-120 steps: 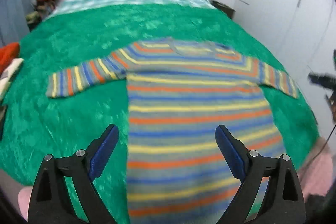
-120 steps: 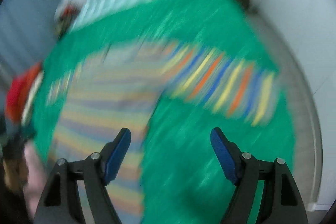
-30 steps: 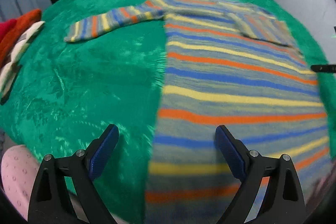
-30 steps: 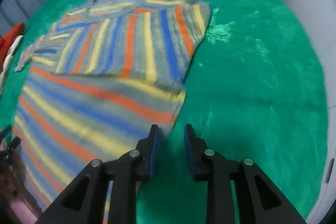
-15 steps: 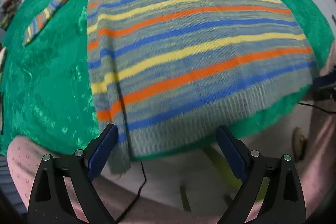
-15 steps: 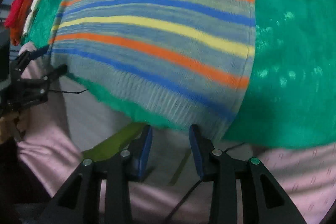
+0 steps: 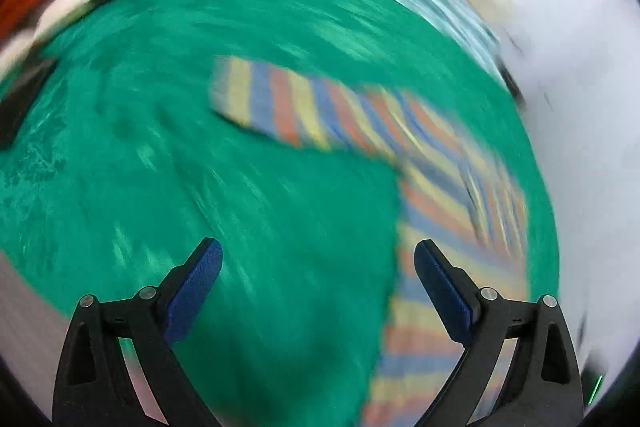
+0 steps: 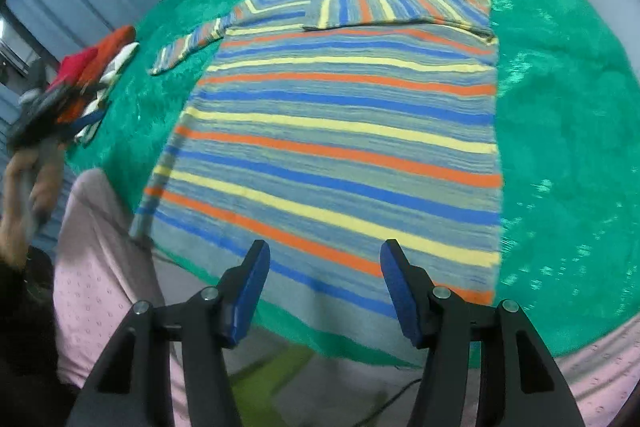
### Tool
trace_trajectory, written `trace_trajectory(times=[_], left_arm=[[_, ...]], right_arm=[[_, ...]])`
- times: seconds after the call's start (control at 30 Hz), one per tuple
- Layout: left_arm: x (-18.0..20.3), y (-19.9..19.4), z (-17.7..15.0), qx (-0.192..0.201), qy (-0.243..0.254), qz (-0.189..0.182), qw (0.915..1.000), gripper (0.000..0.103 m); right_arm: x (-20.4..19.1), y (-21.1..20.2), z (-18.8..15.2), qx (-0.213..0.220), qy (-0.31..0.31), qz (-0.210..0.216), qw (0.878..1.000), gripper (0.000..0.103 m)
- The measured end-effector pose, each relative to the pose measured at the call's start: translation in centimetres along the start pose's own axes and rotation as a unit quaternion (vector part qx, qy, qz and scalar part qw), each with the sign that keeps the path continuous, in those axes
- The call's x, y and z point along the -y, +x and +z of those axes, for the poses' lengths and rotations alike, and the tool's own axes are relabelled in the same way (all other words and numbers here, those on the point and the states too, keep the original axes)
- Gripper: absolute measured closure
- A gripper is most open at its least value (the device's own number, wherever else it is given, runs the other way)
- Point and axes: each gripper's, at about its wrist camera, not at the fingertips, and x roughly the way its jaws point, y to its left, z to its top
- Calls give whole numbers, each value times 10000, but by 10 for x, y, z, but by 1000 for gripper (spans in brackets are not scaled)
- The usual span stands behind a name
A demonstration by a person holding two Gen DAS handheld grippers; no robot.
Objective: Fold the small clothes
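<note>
The striped sweater (image 8: 340, 131) is showing as a knitted cloth, matt, with a ribbed hem at 6 o'clock of its body. The green blanket (image 8: 560, 107) under it is looking plush and fuzzy, its pile catching light in shiny patches at 3 o'clock. The right gripper (image 8: 324, 279) is showing matt black plastic arms with small metal pivot pins and matt blue pads (image 8: 250, 287); the left gripper (image 7: 318, 279) looks alike, though blurred

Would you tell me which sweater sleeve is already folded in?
The sleeve on the right: it lies across the chest, while the left sleeve stretches onto the blanket.
</note>
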Motion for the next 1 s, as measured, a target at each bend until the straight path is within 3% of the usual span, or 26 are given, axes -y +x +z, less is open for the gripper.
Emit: trace_trajectory(times=[0.13,0.2,0.3,0.33,0.37,0.4,0.53,0.63,0.7,0.9,1.0], left_arm=[[-39,60,61,65,-420,575,9974,7],[-47,86,75,14,-562,878,9946,13],[-46,112,88,168,-651,996,9928,27],[-43,116,88,254,-614,1020,9926,45],[-40,120,90,290,-535,1021,9929,94],[-36,125,94,179,-469,1003,9937,98],[7,102,111,432,201,675,9966,102],[76,71,113,654,1039,211,9922,102],[125,57,110,726,1523,-173,9855,102],[272,50,62,484,2792,-1278,9505,102],[316,74,35,300,3183,-1347,9379,101]], right_arm=[[-10,16,-5,-69,-104,17,9999,45],[-13,18,-9,-115,-126,10,9999,45],[-15,24,-14,-241,-115,-61,9996,45],[-15,26,-16,-270,-106,-69,9996,45],[-14,29,-17,-314,-80,-75,9994,45],[-14,30,-18,-335,-64,-89,9994,45],[-9,29,-19,-229,40,-93,9997,45],[-3,27,-19,-109,170,-16,9998,45],[1,26,-19,-31,240,49,9997,45],[5,23,-22,117,323,138,9993,45],[7,20,-25,174,375,169,9990,45]])
